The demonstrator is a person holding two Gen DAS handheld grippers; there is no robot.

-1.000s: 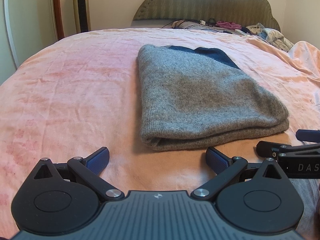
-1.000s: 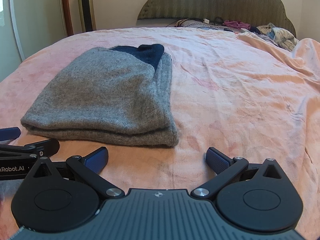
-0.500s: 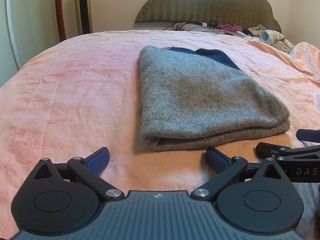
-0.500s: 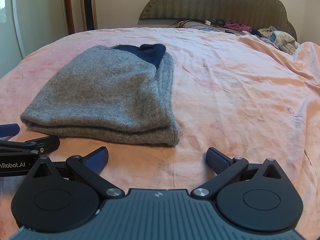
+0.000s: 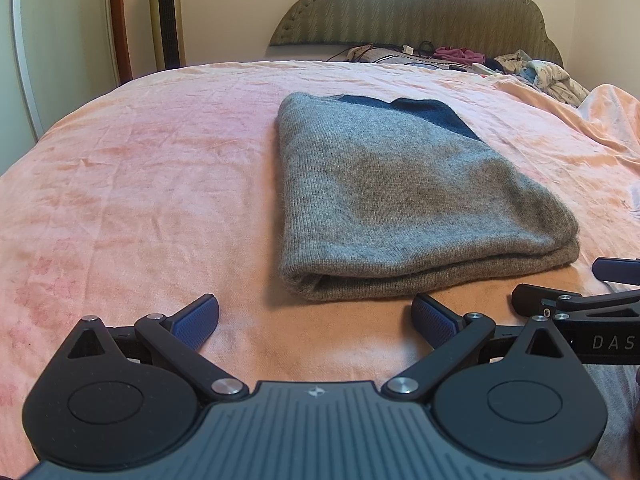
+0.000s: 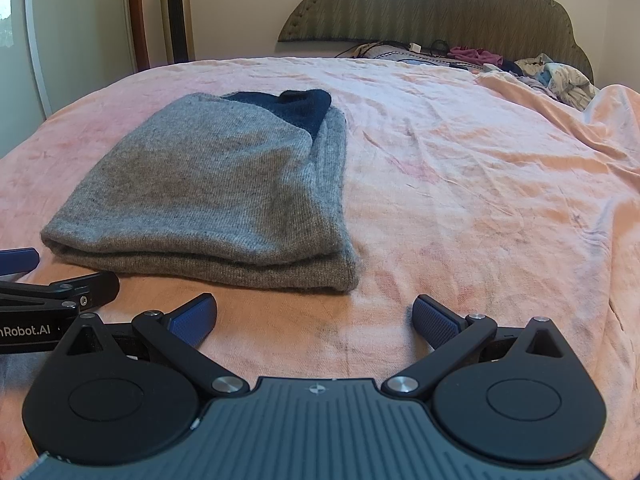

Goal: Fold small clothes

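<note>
The left gripper [image 5: 315, 316] hovers low over the pink bedspread [image 5: 140, 200], level and pointing toward the headboard [image 5: 416, 4], its jaws spread wide with nothing between the blue pads [image 5: 198, 320]. The right gripper [image 6: 314, 317] sits in the same pose just beside it, jaws equally wide and empty; each gripper shows at the edge of the other's view.

One grey knit sweater [image 5: 400, 196] lies folded into a compact rectangle on the bedspread, in front of both grippers and not touched by either. Its near folded edge faces the grippers, just ahead of the left gripper's right finger and the right gripper's left finger. A dark navy part [image 6: 300, 106] of the sweater shows at the end toward the headboard.

Against the headboard lies a loose heap of mixed clothes [image 6: 556, 76] and a cable, well apart from the sweater. To the left of the headboard stands one tall gold tower fan [image 5: 166, 12] by the wall.
</note>
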